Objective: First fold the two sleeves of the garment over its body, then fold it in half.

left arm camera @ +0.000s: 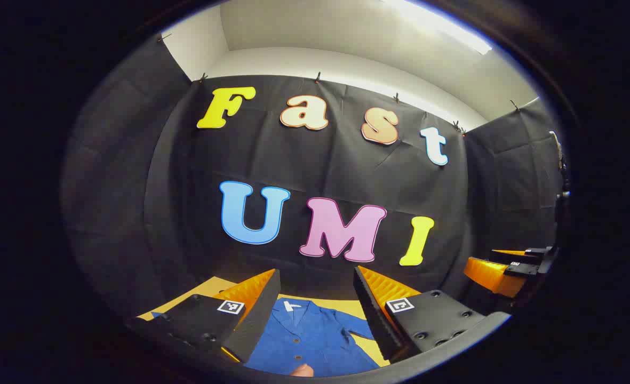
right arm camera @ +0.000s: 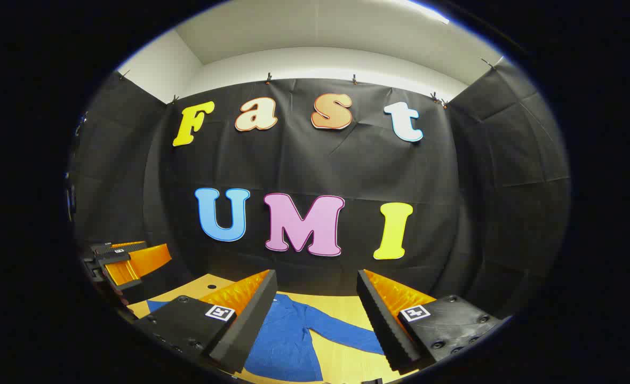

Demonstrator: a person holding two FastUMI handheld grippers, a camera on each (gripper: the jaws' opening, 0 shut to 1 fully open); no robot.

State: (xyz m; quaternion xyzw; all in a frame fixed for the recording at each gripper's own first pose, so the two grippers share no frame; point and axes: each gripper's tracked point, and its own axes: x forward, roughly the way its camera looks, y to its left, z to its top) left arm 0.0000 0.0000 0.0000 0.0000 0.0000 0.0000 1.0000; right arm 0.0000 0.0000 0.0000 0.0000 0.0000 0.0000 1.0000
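Blue garment point(left arm camera: 309, 336) lies flat on the yellow table point(right arm camera: 341, 306), its white collar label point(left arm camera: 290, 305) unreadable. Left gripper point(left arm camera: 315, 298) and right gripper point(right arm camera: 315, 301) hover with fingers apart, empty.

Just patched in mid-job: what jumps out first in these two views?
The blue shirt lies flat on the yellow table, collar toward the wall, one sleeve stretched out sideways and not yet folded. Both tools hang open above it: the left tool over the buttoned front, the right tool over the shirt near that sleeve.
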